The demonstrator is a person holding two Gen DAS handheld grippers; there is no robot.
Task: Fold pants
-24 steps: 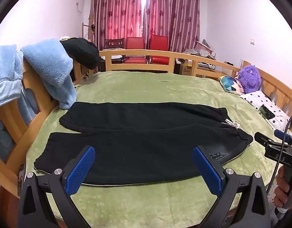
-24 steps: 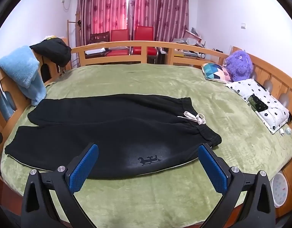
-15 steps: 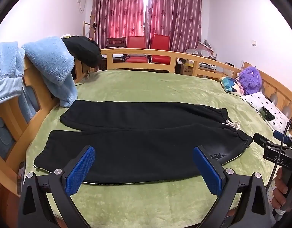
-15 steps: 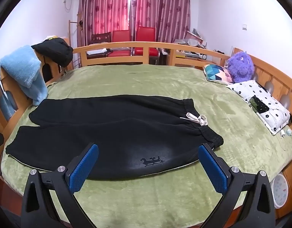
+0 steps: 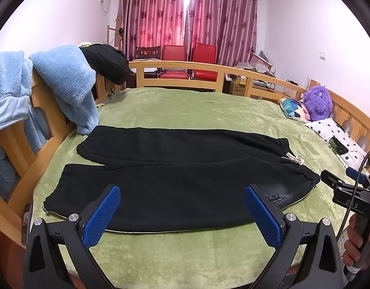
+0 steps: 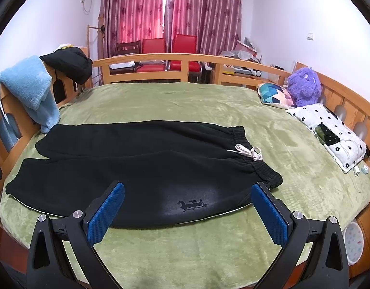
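While both pairs of tongs hang short of the cloth, I have nothing in hand yet: my left gripper (image 5: 182,213) stands wide apart over the near edge of the black sweatpants (image 5: 175,178), and my right gripper (image 6: 188,210) is just as wide, hovering near the printed logo (image 6: 192,204) at the hip. The sweatpants lie flat on the green blanket (image 6: 185,103), legs running toward the left, waistband (image 6: 254,161) to the right with its white drawstring (image 6: 248,151) knotted on top.

My worry is the blanket. It is plush, and I judge that if I pinch low at the near hem I could catch pile along with the trouser fabric and drag the bedding into the fold. The two legs already lie a little splayed at the cuffs (image 5: 64,175), so lifting one unevenly would likely leave them crooked. A blue fleece (image 5: 69,86) drapes off the wooden bed rail (image 5: 42,130) just beside the far cuff; a sweep that way may snag it. The drawstring could also tuck under and bunch.
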